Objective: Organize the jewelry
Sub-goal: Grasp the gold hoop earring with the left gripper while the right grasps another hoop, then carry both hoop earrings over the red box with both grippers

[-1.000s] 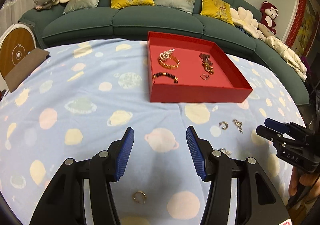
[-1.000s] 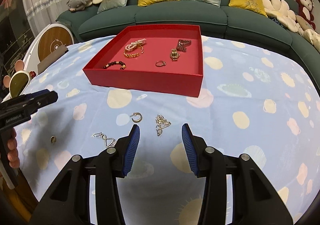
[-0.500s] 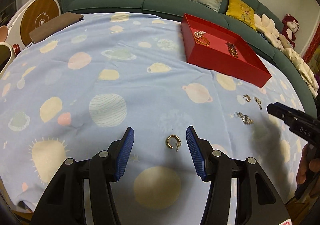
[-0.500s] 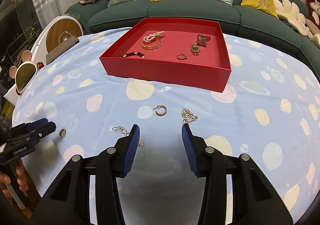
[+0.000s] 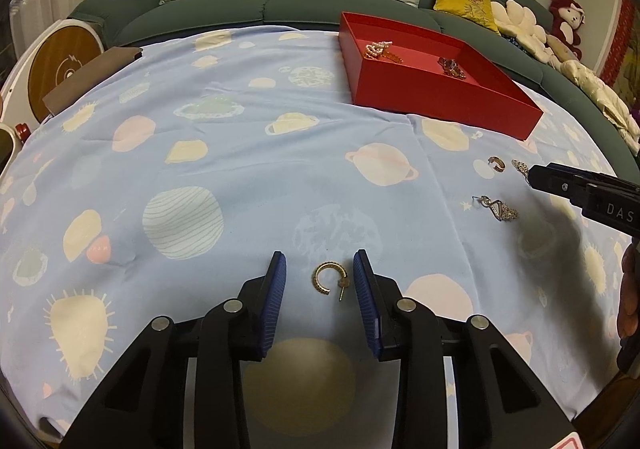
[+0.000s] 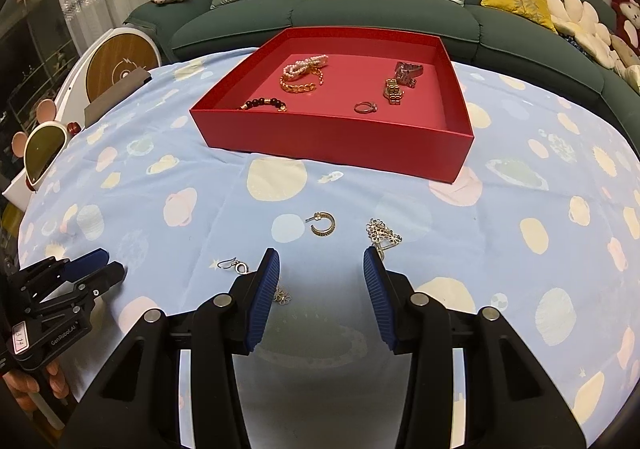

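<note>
Blue planet-print cloth (image 5: 224, 137) covers the table; the open red cardboard tray (image 6: 340, 137) sits at its far side w/ bracelets, a ring and a watch already in.

My left tongs (image 5: 319, 281) are closing around the small gold open-hoop earring (image 5: 325, 278), which lies flat on the cloth between the pads, not yet pinched. My right tongs (image 6: 321, 281) hang part open, holding nothing, above the cloth.

I reckon the hoop is v. light, stiff, slick metal w/ a thin post that'd bend, so I'd pinch across the thick curved band, not the post.

Right view shows the tray's contents, a second hoop earring (image 6: 321, 224) and a silver flower-cluster piece (image 6: 382, 235) clearly. Left view alone shows the gold hoop; from the right it's hidden.
</note>
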Available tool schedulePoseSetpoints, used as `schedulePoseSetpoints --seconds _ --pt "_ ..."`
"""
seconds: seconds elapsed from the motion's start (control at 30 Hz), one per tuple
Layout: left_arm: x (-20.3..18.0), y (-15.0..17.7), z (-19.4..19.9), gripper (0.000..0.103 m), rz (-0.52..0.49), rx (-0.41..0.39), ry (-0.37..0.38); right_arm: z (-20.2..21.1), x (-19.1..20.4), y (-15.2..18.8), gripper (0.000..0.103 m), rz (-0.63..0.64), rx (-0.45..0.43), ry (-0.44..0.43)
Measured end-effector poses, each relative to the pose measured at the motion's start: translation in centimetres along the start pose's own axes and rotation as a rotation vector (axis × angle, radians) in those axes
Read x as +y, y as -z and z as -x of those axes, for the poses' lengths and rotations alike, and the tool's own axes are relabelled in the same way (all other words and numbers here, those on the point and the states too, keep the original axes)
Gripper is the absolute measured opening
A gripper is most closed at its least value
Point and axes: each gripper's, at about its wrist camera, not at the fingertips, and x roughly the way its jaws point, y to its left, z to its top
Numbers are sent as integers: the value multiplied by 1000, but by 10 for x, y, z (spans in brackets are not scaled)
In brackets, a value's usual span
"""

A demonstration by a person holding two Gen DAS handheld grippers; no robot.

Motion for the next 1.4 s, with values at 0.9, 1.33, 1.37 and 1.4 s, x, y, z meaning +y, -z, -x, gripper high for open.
schedulePoseSetpoints --seconds 0.9,1.33,1.37,1.4 --pt "-1 -13 6 14 24 -19 59 -47 -1 -16 37 26 28 33" --pt "1 -26 11 14 52 -25 92 -44 10 -18 16 79 5 35" --pt "0 -30 14 14 61 -30 107 -40 10 -21 16 68 -1 23" --pt "-1 -36 17 14 71 -35 128 -35 10 -25 16 56 -11 8"
